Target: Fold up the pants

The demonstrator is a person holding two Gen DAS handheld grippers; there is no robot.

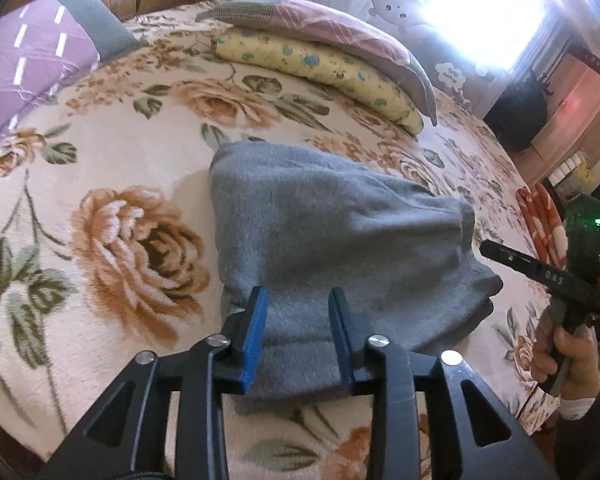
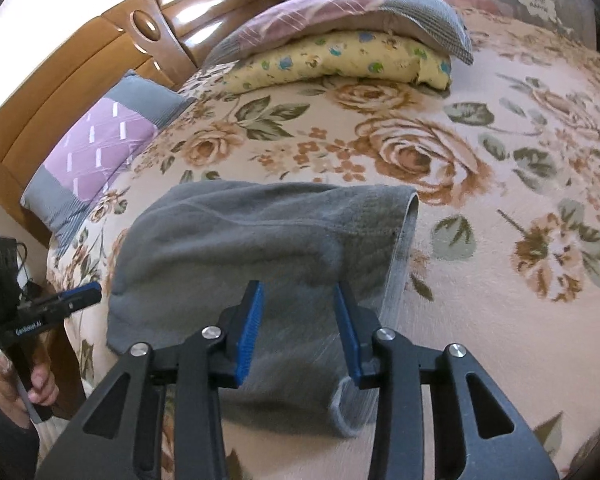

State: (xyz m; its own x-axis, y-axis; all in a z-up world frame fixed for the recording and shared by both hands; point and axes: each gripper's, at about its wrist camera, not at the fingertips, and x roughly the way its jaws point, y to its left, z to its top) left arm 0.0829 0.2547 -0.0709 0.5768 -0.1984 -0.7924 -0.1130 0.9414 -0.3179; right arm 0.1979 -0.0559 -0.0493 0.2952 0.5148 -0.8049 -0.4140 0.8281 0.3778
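Pants of grey fleece lie folded into a thick bundle on the bed, and both grippers hang above its near edge. Seen from the left wrist, the left gripper has its two blue pads partly apart, with the grey cloth showing in the gap; the pads do not press on the cloth and nothing is caught between them. Seen from the right wrist, the right gripper is also partly open, its blue pads set apart over the near part of the bundle, close to the ribbed cuff that curls up at the front, and it grips nothing. Each gripper also appears at the edge of the other camera: the right one at the far right of the left view with a hand around its handle, and the left one at the far left of the right view, held by the other hand. Around the bundle spreads a cream blanket with large brown roses and green leaves. Further back lies a yellow printed pillow with a pink and grey pillow on top of it. A purple and grey pillow lies to the left, next to the wooden headboard.
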